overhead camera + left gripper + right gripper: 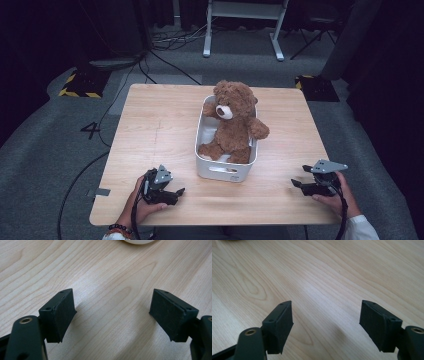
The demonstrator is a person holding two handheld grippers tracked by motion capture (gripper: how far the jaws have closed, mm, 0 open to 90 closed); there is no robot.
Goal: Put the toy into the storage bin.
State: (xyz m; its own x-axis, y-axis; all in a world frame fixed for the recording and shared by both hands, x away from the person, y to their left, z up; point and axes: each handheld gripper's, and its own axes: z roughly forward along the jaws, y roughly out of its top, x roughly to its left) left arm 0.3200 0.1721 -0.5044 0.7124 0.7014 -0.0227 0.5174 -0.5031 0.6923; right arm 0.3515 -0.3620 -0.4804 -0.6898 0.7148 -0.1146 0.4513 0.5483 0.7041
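Lower left of the high view: left gripper [172,192], held in a hand that enters from the bottom edge, low over the near edge of the table [150,135]; its jaws stand apart with nothing between them, and the left gripper view confirms bare wood grain between the two black pads [63,315], with a sliver of white rim at the top centre of that view. Lower right of the high view: right gripper [299,176], likewise in a hand from the bottom edge, jaws spread and empty; the right gripper view shows only tabletop between its pads [283,323]. Both point inward toward the middle of the frame, a stance that reads as ready to approach from either side, not as a grip. Centre of the high view, beyond both grippers and well apart from them: white bin [222,170], oblong, with a slot handle in its near end wall, set lengthwise away from the viewer. Inside it: brown teddy bear [235,120], seated and leaning toward the far end, head above the rim, one arm draped over the right wall, feet toward the near end; too large to lie fully within. Upper part of the frame: grey floor with cables [165,45] and a white table frame [245,25].
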